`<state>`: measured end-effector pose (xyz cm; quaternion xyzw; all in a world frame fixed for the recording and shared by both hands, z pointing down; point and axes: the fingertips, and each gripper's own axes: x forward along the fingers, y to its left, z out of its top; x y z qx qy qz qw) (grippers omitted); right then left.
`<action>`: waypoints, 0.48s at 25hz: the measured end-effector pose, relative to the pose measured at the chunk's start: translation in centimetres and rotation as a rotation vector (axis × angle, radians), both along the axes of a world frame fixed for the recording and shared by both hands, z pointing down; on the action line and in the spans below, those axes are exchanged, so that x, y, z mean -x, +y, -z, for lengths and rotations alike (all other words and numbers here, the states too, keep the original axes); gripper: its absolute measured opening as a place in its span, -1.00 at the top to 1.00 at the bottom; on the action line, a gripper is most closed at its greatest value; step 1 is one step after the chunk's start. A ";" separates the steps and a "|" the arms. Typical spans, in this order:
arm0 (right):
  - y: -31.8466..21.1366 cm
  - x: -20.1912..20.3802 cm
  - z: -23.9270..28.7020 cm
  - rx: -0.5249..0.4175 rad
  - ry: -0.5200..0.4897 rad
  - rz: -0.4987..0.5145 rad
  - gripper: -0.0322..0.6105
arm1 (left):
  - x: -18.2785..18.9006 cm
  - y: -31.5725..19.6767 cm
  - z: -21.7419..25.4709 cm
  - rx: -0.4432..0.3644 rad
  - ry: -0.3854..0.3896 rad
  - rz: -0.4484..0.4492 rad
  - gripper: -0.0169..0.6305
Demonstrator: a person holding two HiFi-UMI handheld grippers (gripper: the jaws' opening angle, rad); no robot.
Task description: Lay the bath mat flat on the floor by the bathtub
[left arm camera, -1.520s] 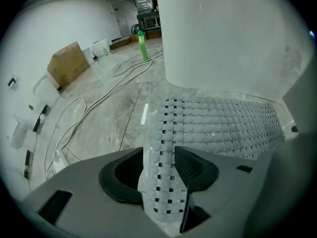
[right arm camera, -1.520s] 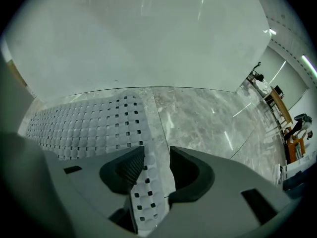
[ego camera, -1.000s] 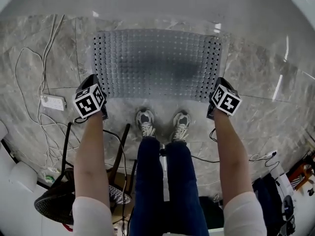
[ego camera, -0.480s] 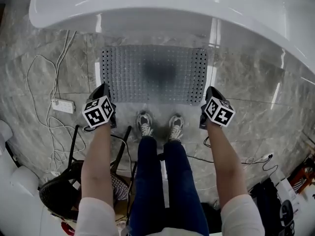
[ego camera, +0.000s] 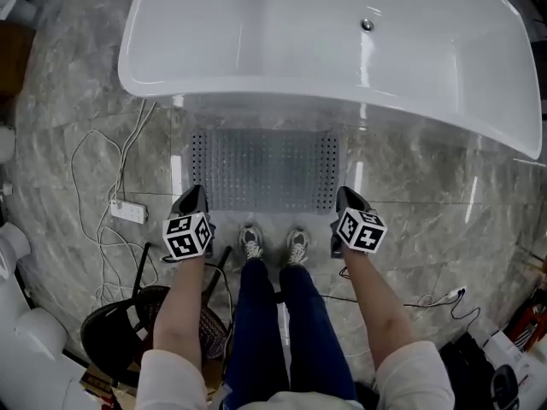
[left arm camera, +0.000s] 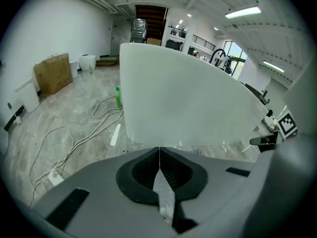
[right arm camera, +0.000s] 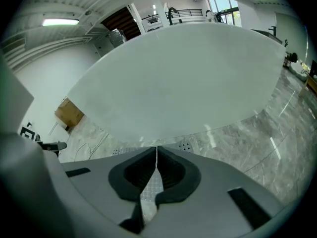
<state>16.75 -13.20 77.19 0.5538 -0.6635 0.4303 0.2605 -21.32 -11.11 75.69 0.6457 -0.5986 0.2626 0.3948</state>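
Observation:
The grey perforated bath mat point(ego camera: 265, 171) lies flat on the marble floor, its far edge against the white bathtub point(ego camera: 325, 32). My left gripper point(ego camera: 193, 198) hangs over the mat's near left corner, and my right gripper point(ego camera: 341, 198) over the near right corner. Both are shut with nothing between the jaws. In the left gripper view the closed jaws meet at the left gripper point(left arm camera: 159, 150), facing the bathtub point(left arm camera: 188, 98). The right gripper point(right arm camera: 156, 150) looks the same, with the mat's point(right arm camera: 187, 145) dotted edge just beyond it under the bathtub point(right arm camera: 178, 78).
White cables and a power strip point(ego camera: 128, 212) lie on the floor to the left. A black chair point(ego camera: 128, 327) stands behind my left arm. My feet point(ego camera: 250, 242) are at the mat's near edge. Another cable point(ego camera: 440, 297) runs at the right. A cardboard box point(left arm camera: 52, 73) stands by the wall.
The head view has risen and pulled back, so the whole bathtub now shows and the mat looks smaller. Both grippers stay shut at the mat's near corners; the mat has not moved.

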 end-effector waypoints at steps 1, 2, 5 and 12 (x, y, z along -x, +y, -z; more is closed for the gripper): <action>-0.3 0.4 1.2 -0.018 -0.007 0.010 0.79 | -0.2 -0.1 1.1 -0.013 0.003 -0.005 0.84; -0.6 0.8 2.3 -0.035 -0.014 0.018 0.79 | -0.4 -0.2 2.1 -0.026 0.005 -0.010 0.84; -0.2 1.5 5.9 -0.069 -0.035 0.026 0.79 | -0.8 0.5 5.3 -0.049 0.007 -0.010 0.84; 0.7 1.2 13.5 -0.123 -0.060 -0.019 0.79 | -1.3 0.9 13.2 -0.117 0.012 0.008 0.84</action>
